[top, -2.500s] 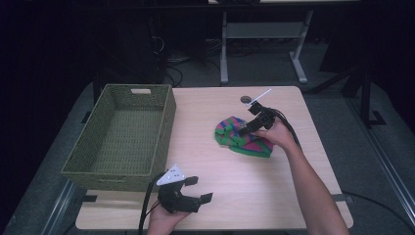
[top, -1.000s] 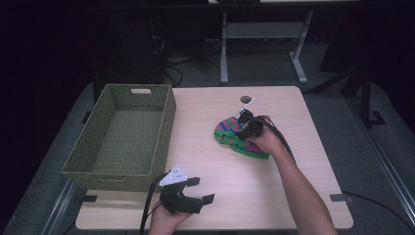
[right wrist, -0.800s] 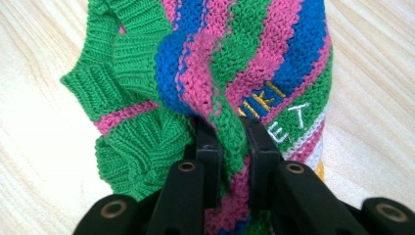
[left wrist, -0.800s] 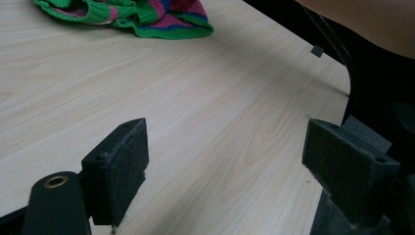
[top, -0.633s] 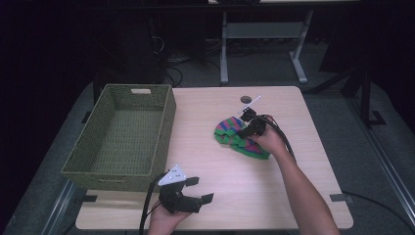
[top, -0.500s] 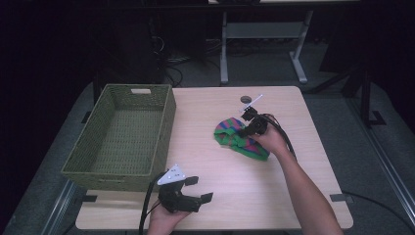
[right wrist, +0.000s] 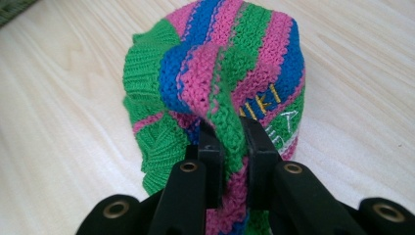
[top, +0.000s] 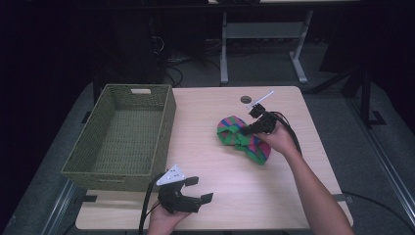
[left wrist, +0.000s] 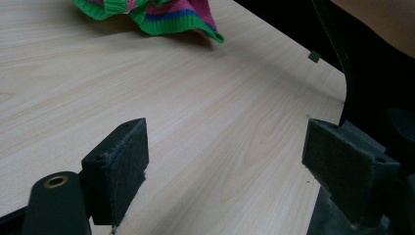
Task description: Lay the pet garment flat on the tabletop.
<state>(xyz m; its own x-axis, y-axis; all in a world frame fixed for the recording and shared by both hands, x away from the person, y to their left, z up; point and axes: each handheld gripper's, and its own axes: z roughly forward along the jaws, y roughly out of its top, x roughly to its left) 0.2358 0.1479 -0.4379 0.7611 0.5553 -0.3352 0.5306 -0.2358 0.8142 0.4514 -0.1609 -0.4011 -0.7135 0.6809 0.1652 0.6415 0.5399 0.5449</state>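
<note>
On the table's left side sits a green woven basket [top: 122, 134], hollow side up. Near the front edge, the left gripper [top: 193, 190] rests low in the person's hand with its jaws spread wide apart over bare wood, nothing between them. Farther right, the right gripper [top: 250, 128] has its jaws pinched tight on a fold of the striped knit garment [top: 242, 139], green, pink and blue, whose remainder lies bunched on the table [top: 205, 112]
</note>
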